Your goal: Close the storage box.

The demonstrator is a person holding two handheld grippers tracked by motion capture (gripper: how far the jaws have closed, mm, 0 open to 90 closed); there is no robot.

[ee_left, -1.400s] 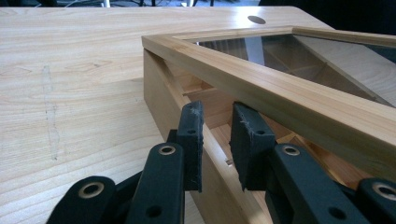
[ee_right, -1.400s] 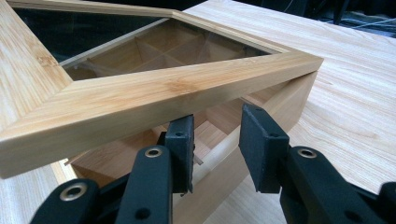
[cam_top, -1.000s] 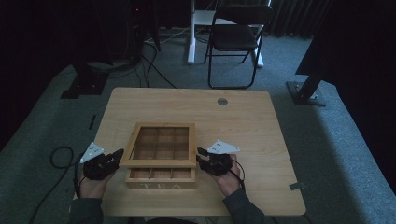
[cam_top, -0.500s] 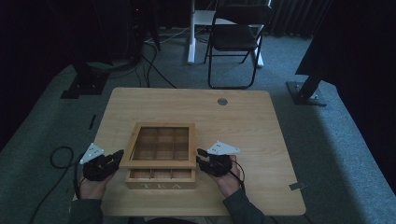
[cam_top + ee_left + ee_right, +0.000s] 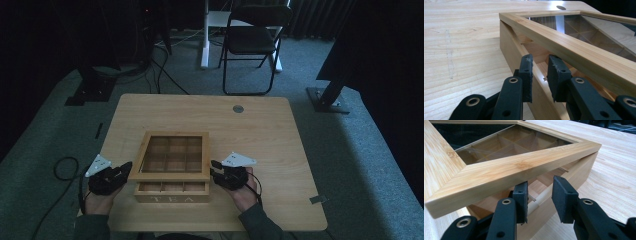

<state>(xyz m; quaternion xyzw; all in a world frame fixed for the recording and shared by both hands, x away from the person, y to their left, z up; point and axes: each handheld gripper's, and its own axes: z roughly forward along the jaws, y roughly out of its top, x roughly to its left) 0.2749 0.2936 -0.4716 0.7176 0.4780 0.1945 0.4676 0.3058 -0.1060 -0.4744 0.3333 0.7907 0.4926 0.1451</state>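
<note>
- Toward the six-o'clock edge of the pale wooden table [image 5: 260, 130] sits the light wooden tea box with "TEA" on its front [image 5: 172, 199]. It stands square to the person.
- Its wooden-framed glass lid [image 5: 170, 176] is lifted at the six-o'clock side and appears hinged along the twelve-o'clock side. The front row of compartments shows open beneath it.
- The left gripper [image 5: 127, 167] is at the box's nine-o'clock wall, so the box lies at three o'clock from it. In the left gripper view the jaws straddle the top edge of that wall, one pad outside and one inside under the raised lid. They look clamped on the wall.
- The right gripper [image 5: 214, 167] mirrors this at the three-o'clock wall, so the box lies at nine o'clock from it. In the right gripper view its pads stand either side of the wall's rim, apparently closed on it, with the lid frame slanting just above them.
- Both hands are equally near, each touching its own side, so neither has the advantage.
- The hinge line seems to run from nine to three o'clock. By my judgement, swinging the lid further means travel up and toward twelve o'clock.
- With both claws on the base, one would have to let go and take the lid's six-o'clock rail.
</note>
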